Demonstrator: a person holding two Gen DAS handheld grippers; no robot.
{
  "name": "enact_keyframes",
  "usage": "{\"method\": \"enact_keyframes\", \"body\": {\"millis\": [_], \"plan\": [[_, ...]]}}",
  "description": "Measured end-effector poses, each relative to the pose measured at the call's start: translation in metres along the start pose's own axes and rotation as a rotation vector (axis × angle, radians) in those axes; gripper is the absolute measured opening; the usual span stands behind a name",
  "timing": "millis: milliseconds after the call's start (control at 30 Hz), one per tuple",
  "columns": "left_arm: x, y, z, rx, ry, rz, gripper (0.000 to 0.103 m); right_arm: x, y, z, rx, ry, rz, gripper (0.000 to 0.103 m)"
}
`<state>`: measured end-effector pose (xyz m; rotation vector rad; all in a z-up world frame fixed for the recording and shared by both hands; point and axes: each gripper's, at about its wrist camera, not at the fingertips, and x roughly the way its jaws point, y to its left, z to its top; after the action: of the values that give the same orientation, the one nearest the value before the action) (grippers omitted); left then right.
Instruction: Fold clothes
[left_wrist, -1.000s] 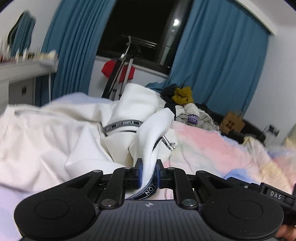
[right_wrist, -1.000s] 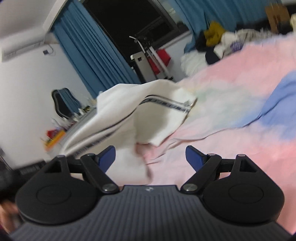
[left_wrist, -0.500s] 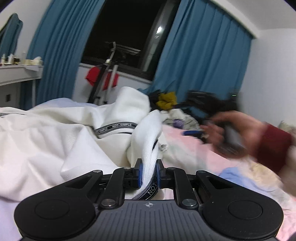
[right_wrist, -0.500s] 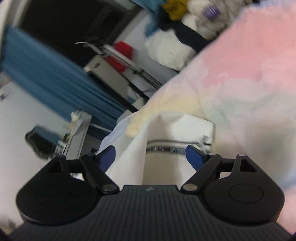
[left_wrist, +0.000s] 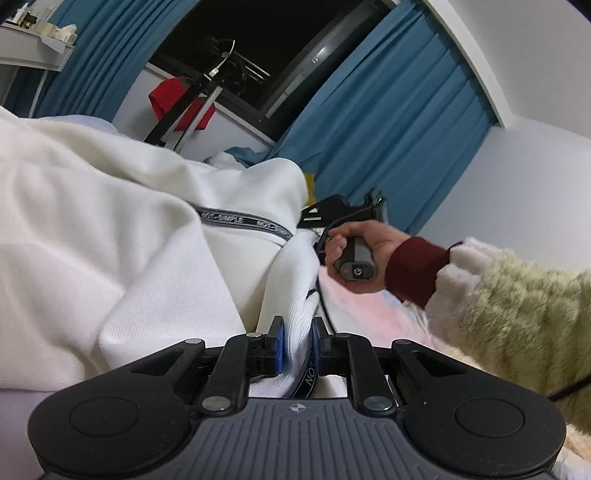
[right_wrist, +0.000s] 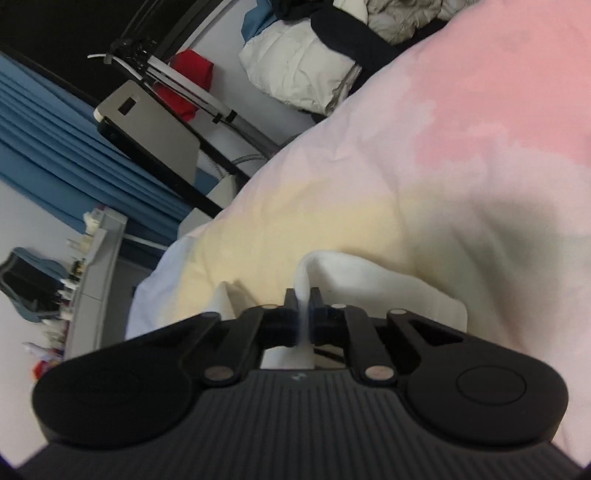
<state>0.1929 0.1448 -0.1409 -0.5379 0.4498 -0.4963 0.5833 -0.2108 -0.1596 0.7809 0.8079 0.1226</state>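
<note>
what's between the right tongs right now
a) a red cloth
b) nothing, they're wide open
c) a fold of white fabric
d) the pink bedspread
c: in the right wrist view the right tongs are closed on a raised fold of the white garment, which lies on the pastel bedspread; they have just been closing on it.

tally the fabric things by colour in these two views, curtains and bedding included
white: 1, the white garment
blue: 1, the blue curtains
red: 1, the red cloth by the window
pastel: 1, the bed cover
mixed: 1, the clothes pile
total: 5
</note>
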Motion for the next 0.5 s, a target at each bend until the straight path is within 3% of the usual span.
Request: {"method": "enact_keyframes", "body": {"millis": [33,100,300,400,500], "plan": [[0.001,0.002,0.0,-0.005,0.005,-0.002,0.016,-0.008,0.003,-0.001,-0.012,-0.018,0.01,0.006],[0.003,0.005,0.001,-0.011,-0.002,-0.011,0.016,-0.026,0.009,-0.001,-0.035,-0.055,0.028,0.006],[0.005,0.0,0.001,0.005,-0.015,-0.024,0.016,-0.132,0.024,0.0,-0.19,-0.196,0.037,0.006],[0.012,-0.012,-0.005,0.031,0.015,0.006,0.016,-0.191,0.008,-0.005,-0.258,-0.313,0.011,0.006],[0.018,-0.025,-0.006,0.057,0.043,-0.025,0.018,-0.264,-0.025,-0.025,-0.286,-0.465,0.031,0.006]]}}
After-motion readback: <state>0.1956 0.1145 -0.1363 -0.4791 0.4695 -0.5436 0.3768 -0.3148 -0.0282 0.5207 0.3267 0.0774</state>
